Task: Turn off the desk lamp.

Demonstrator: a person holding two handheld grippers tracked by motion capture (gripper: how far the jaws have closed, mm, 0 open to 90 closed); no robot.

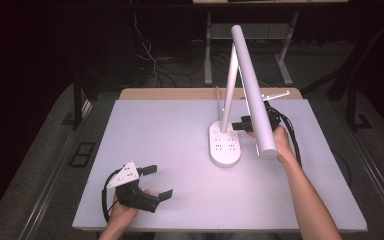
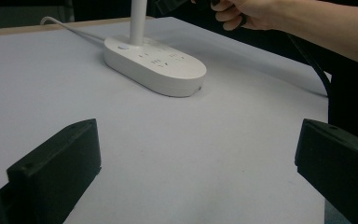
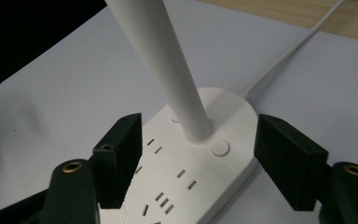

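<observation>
Two black jaws of the left gripper (image 2: 191, 177) rise from the bottom corners of the left gripper view, wide apart, with bare pale table surface (image 2: 177, 154) between them; both are cut off by the lower edge. In the high view that same left gripper (image 1: 156, 182) sits at the lower left of the frame, held in the person's left hand (image 1: 125, 210), its grey three-cornered plate on top and its jaws spread with nothing between them.

In the right gripper view, the right gripper (image 3: 198, 163) reaches from the bottom edge over the white oval lamp base with socket slots (image 3: 186, 172). Its jaws stand apart, one on each side of the white round lamp stem (image 3: 168, 70) where it meets the base, without pressing on it. A small round button (image 3: 220, 147) lies on the base just right of the stem. The stem's top is cut off by the upper edge, and a white cord (image 3: 289, 51) runs off toward the upper right.

From above, the lamp base (image 1: 225, 146) lies right of centre on the table. The long white tubular lamp head (image 1: 252, 85) slants across the right hand (image 1: 280, 142) and hides most of the right gripper (image 1: 241, 125), so its jaw tips are hard to make out there
</observation>
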